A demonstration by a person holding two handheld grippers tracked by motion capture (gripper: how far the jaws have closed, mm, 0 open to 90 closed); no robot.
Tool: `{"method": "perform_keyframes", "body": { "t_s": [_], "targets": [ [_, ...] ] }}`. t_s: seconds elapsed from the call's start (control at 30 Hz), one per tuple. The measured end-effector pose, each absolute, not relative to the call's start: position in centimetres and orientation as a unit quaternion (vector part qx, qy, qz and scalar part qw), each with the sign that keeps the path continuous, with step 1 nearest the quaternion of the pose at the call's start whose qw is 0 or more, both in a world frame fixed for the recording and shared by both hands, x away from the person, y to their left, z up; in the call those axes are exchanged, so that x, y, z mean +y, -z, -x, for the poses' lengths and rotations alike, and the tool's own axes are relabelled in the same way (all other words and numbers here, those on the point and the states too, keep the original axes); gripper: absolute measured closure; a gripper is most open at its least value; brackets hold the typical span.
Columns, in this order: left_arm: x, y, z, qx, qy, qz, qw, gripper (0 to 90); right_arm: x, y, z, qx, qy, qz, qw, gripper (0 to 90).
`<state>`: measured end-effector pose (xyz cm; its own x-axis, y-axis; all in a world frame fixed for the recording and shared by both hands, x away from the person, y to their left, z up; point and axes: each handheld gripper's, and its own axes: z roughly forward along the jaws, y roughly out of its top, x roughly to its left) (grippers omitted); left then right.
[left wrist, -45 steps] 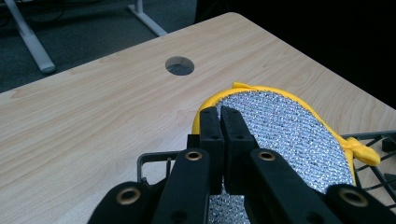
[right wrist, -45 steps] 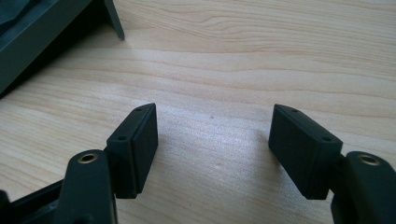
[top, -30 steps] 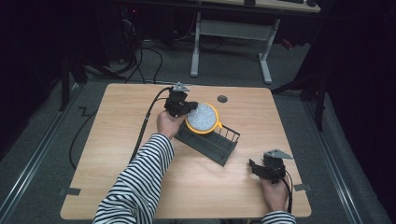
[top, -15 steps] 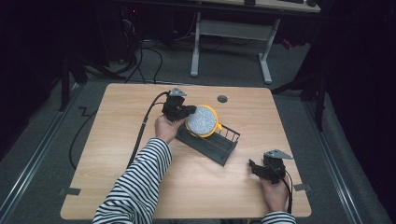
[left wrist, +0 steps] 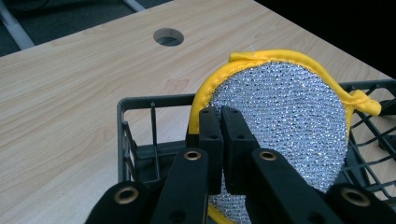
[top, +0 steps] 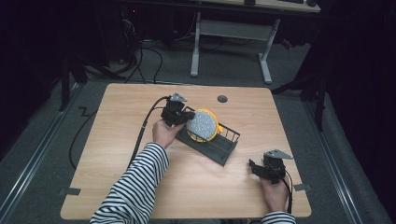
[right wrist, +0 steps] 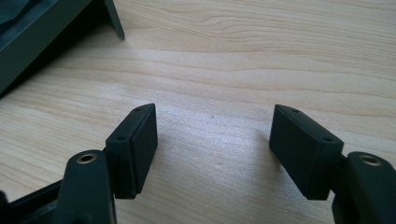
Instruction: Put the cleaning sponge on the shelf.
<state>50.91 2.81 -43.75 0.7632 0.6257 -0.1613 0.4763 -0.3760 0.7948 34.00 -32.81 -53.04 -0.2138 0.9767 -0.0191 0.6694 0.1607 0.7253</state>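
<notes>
A round silver scouring pad (top: 202,124) with a yellow rim stands on edge in a black wire rack (top: 223,148) at the middle of the table. My left gripper (top: 187,118) is at the pad's left side, shut on its rim. In the left gripper view the jaws (left wrist: 220,117) are pressed together at the pad's (left wrist: 289,116) yellow edge, over the rack's near corner (left wrist: 140,101). My right gripper (top: 254,167) rests by the table's front right, open, apart from the rack. Bare wood lies between its jaws (right wrist: 212,119), and the rack's dark base (right wrist: 37,28) is ahead on the left.
A round cable hole (top: 222,99) sits in the tabletop behind the rack. The left gripper's cable (top: 142,130) trails off the table's left front. A white-legged desk (top: 229,42) stands beyond the far edge. Dark floor surrounds the table.
The left gripper and the pad have shifted slightly nearer and lower into the rack. The right gripper has stayed in place.
</notes>
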Motion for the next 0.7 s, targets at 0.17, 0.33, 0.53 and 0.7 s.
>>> {"method": "perform_keyframes", "body": {
  "t_s": [0.17,0.33,0.53,0.7],
  "targets": [
    [3.0,43.8,-50.9,0.340,-0.077,-0.827,0.441,87.9,-32.8,53.0,-34.0,0.718,-0.302,-0.574,0.254,32.4],
    [3.1,43.7,-50.9,0.345,-0.074,-0.826,0.439,86.3,-32.8,53.0,-34.0,0.718,-0.302,-0.574,0.254,32.5],
    [3.6,43.4,-50.6,0.350,-0.080,-0.824,0.439,73.8,-32.8,53.0,-34.0,0.718,-0.302,-0.573,0.254,32.4],
    [4.4,42.8,-50.2,0.355,-0.095,-0.824,0.430,56.7,-32.8,53.0,-34.0,0.718,-0.302,-0.574,0.254,32.4]
  ]
}}
